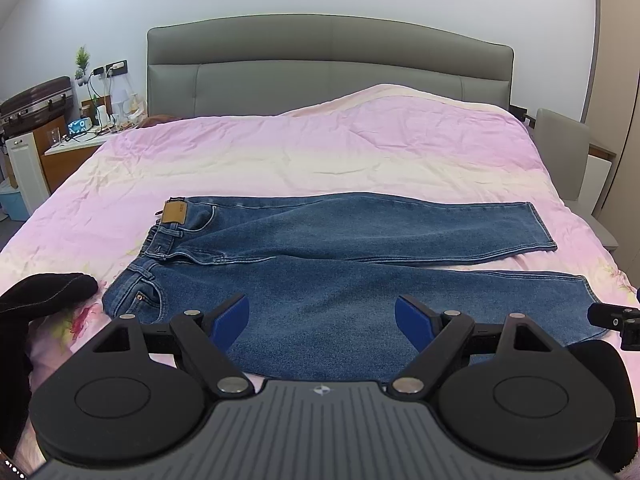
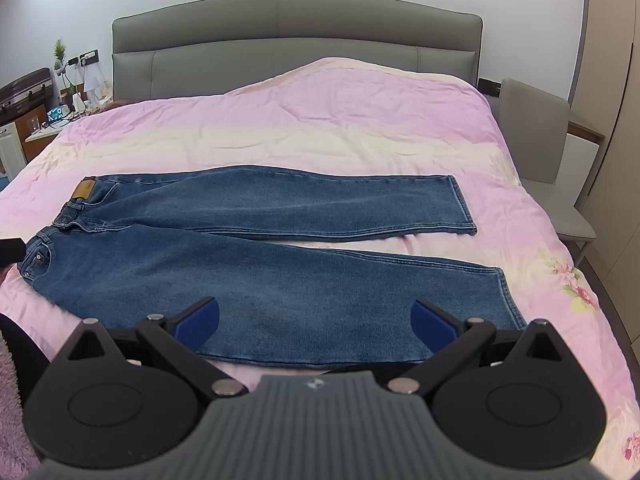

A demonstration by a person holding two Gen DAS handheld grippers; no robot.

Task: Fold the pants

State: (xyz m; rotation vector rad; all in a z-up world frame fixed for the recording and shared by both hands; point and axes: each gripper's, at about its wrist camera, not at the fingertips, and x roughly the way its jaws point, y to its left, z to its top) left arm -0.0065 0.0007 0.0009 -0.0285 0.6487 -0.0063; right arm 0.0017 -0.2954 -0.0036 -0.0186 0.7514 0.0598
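Observation:
Blue jeans (image 1: 320,264) lie flat on the pink bedspread (image 1: 320,152), waistband to the left, both legs stretched to the right. They also show in the right wrist view (image 2: 260,248). A tan patch (image 1: 173,213) marks the waistband. My left gripper (image 1: 322,320) is open, hovering above the near leg close to the hip. My right gripper (image 2: 316,322) is open above the near leg, toward its hem (image 2: 510,300). Neither touches the denim. A part of the right gripper (image 1: 616,320) shows at the right edge of the left wrist view.
A grey padded headboard (image 1: 328,64) stands at the far end. A cluttered nightstand (image 1: 76,140) and a suitcase (image 1: 36,104) are at the far left. A grey chair (image 2: 544,136) stands beside the bed's right edge. A black gloved hand (image 1: 44,292) shows at left.

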